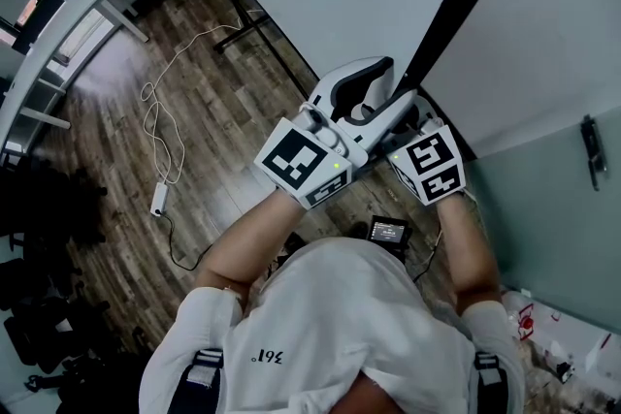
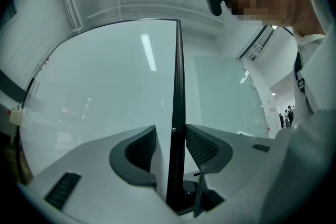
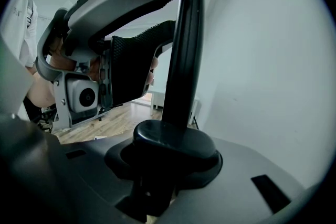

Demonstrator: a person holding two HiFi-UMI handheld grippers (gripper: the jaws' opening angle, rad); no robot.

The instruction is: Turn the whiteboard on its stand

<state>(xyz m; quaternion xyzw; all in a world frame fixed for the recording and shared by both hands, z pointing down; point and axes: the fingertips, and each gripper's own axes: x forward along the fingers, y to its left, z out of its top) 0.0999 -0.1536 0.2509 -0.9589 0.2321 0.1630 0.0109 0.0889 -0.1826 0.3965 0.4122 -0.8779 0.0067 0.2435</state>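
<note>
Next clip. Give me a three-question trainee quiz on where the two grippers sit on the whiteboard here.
1. True or false: the whiteboard's black frame runs between the jaws of the left gripper.
2. The right gripper is: A) lowered away from the board, B) at that same frame, C) out of every view.
3. In the right gripper view, what device shows left of the frame?
Key: 1 true; 2 B; 3 the left gripper.
</note>
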